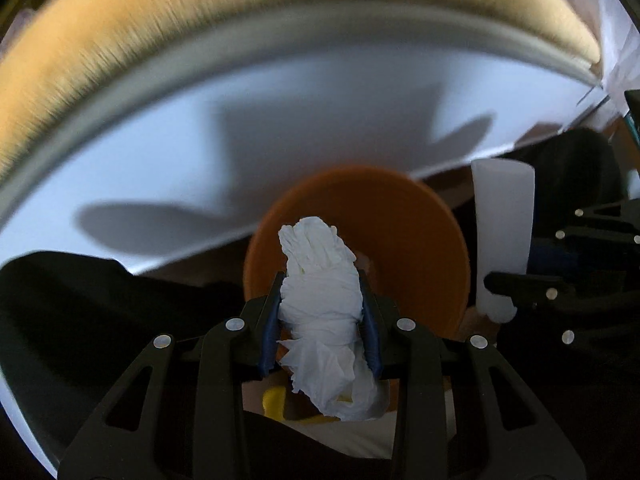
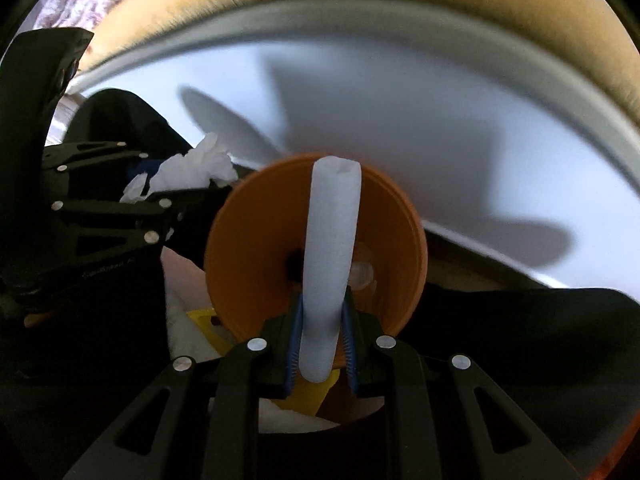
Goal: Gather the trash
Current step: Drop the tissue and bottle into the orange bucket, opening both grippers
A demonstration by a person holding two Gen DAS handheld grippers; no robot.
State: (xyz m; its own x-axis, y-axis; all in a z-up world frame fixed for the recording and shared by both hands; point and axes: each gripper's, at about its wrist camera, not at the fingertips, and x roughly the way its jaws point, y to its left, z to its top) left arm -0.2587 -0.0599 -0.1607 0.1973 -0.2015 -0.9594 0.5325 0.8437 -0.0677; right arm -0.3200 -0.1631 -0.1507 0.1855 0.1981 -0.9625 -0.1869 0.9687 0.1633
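My left gripper (image 1: 322,292) is shut on a crumpled white tissue (image 1: 320,280), held in front of an orange bin (image 1: 412,240) whose round opening faces me. My right gripper (image 2: 322,308) is shut on a white foam tube (image 2: 330,248), held upright over the same orange bin (image 2: 256,248). In the left wrist view the foam tube (image 1: 504,232) and right gripper (image 1: 516,284) show at right. In the right wrist view the tissue (image 2: 196,168) and left gripper (image 2: 176,196) show at left. Inside the bin lie pale scraps (image 2: 362,270).
A white tabletop (image 1: 280,128) with a grey rim stands behind the bin, over tan carpet (image 1: 200,12). A yellow item (image 2: 308,396) and white paper (image 2: 188,300) lie below the bin. Black fabric (image 1: 80,300) lies at left.
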